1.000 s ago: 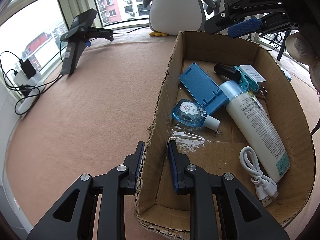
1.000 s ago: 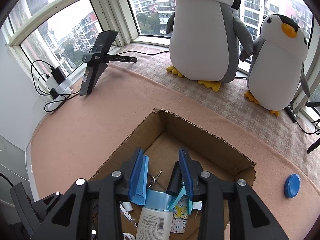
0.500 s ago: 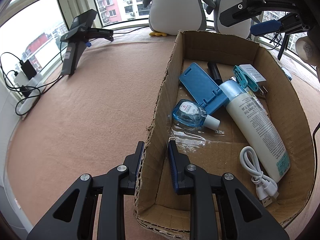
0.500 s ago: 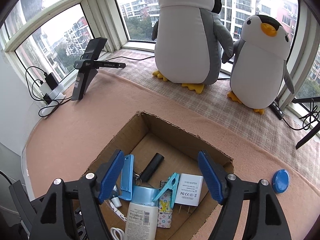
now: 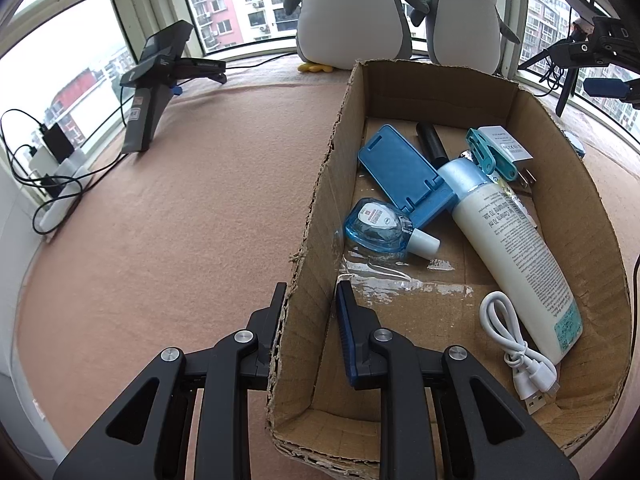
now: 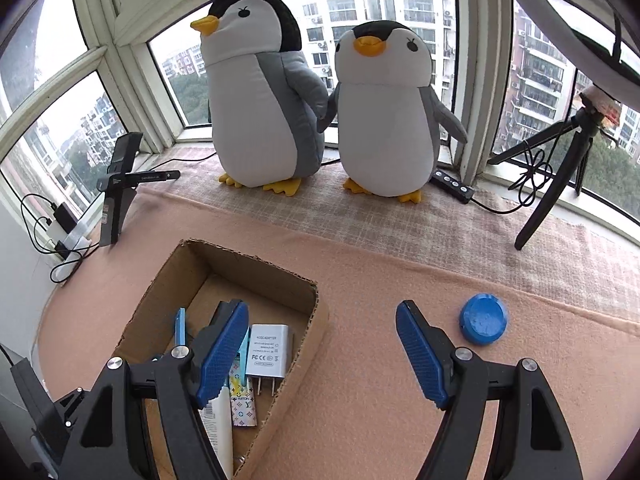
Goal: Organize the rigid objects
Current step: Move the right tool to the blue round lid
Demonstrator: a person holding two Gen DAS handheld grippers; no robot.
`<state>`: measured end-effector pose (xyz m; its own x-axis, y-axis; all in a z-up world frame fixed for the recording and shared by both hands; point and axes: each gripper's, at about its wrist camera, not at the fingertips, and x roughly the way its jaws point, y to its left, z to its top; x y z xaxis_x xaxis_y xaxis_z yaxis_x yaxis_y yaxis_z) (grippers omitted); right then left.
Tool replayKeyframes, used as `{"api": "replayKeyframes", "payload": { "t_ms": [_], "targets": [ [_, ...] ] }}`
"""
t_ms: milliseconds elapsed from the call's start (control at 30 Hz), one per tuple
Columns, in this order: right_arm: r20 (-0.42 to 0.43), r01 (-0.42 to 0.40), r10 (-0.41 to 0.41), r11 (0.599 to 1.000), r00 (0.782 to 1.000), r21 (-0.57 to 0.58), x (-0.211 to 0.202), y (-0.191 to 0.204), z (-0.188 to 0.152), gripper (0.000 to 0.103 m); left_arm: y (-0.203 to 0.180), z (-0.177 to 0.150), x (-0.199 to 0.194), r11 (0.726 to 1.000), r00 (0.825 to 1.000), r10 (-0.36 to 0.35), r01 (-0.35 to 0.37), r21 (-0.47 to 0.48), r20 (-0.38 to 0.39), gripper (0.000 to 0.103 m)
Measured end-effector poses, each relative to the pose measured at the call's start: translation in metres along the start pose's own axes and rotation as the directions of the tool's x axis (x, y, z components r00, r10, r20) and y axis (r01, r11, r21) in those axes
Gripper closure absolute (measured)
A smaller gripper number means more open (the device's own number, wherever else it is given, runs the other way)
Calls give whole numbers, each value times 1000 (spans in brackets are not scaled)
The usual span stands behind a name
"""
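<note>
Rigid objects are lying gathered in the cardboard box [image 5: 532,112] on the pink-covered surface [image 5: 180,220], and one round blue lid [image 6: 483,319] is sitting outside it.

From the left wrist view, the left hand-held gripper [image 5: 310,300] is pinching the box's near side wall, one finger outside and one inside, seemingly to steady the box while things go in. Inside are lying a blue phone stand [image 5: 404,176], a black cylinder [image 5: 431,142], a teal clip [image 5: 486,154], a white charger [image 5: 505,145], a small blue bottle [image 5: 380,228], a long white tube [image 5: 516,248] and a coiled white cable [image 5: 516,348]. The tube's print is running along its length, too small to read with confidence; the small bottle is carrying a red-and-white label that is equally unclear. Clear tape is shining on the box floor.

From the right wrist view, the right hand-held gripper [image 6: 324,344] is hanging spread wide with nothing between its blue pads [image 6: 222,352], one finger over the box corner and the other over bare cloth, near the lid. It is probably lining up for that lid, the only loose piece. The charger [image 6: 267,350] is reading "AC/DC ADAPTER" and "FC CE". A patterned strip [image 6: 242,404] beside it is showing a repeated monogram. Two plush penguins [image 6: 384,120] are standing by the window.
</note>
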<state>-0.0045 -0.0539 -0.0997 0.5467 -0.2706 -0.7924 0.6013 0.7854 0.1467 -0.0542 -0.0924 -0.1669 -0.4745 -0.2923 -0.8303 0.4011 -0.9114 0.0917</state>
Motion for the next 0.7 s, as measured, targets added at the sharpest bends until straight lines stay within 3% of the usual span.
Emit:
{"api": "replayKeyframes", "payload": {
  "t_ms": [233,467,700],
  "targets": [
    [-33,160,-157,970,987,180,0,-75,-4,30,0,1,0,1000,1000,3,-3,1,0,83],
    [-135,184,-148,933,980,311,27,-127,-9,31,0,1,0,1000,1000,3,-3,-2,-1,83],
    [-212,212,-149,925,966,314,60,-138,-8,34,0,1,0,1000,1000,4,-4,-2,-1,83]
  ]
}}
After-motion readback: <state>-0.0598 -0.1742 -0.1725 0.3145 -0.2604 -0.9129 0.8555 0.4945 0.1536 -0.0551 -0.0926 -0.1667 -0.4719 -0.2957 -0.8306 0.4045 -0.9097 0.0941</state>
